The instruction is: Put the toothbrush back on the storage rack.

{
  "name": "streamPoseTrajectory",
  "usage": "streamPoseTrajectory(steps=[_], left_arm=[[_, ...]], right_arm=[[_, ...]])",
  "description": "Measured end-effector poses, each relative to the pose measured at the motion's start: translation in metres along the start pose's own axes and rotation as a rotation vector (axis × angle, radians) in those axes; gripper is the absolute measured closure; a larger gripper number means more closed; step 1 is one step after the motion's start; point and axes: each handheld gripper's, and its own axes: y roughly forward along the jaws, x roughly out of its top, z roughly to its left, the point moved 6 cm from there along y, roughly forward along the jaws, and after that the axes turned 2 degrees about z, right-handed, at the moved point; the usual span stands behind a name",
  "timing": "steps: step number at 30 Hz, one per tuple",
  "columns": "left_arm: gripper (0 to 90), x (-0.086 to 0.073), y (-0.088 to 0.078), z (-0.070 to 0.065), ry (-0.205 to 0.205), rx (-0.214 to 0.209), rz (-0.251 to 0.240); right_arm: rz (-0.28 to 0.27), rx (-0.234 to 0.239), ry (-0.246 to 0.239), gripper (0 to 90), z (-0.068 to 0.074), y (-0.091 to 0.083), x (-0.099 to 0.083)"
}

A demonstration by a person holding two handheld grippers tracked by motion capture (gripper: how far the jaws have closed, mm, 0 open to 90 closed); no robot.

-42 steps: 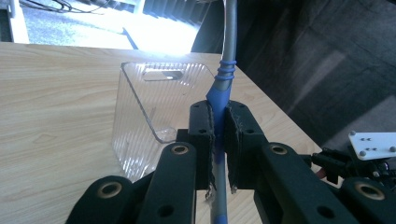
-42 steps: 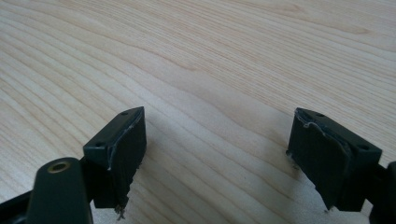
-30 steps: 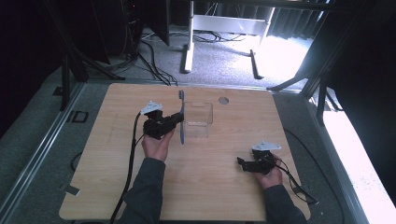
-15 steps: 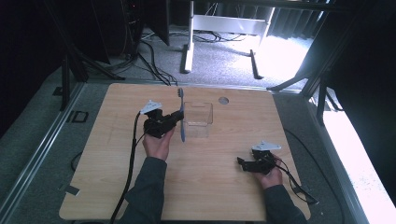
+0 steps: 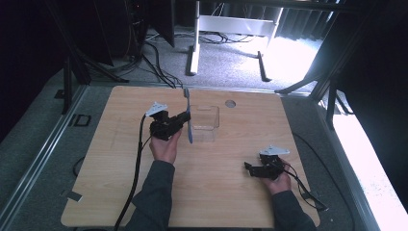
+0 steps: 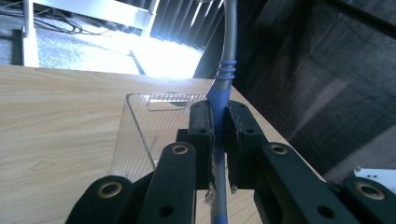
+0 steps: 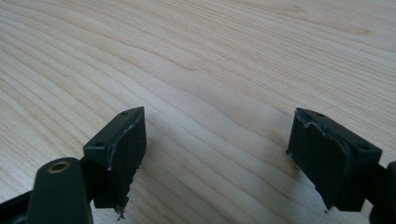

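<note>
Left claw (image 6: 218,140) clamped on upright blue-grey toothbrush (image 6: 219,95), clear box (image 6: 154,126) just behind, right claw (image 7: 217,158) wide

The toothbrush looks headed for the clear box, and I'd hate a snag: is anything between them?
Nothing visible. The left gripper holds the toothbrush beside the clear box's left wall, top open.

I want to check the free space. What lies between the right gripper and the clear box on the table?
In the high view, only bare wood of the table lies between the right gripper and the clear box.
</note>
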Motion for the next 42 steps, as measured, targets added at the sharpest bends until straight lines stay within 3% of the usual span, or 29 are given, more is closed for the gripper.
streamPoseTrajectory(steps=[15,23,42], left_arm=[[81.5,0.004,0.002,0.005,-0.001,0.025,-0.025],[81.6,0.006,0.005,0.009,-0.03,0.02,-0.052],[81.5,0.009,0.01,0.013,-0.057,0.043,-0.09]], right_arm=[[0.002,0.001,-0.002,18.9,0.0,0.0,0.0],[0.002,0.001,-0.003,18.8,0.0,0.0,0.0],[0.002,0.002,-0.005,18.8,0.0,0.0,0.0]])
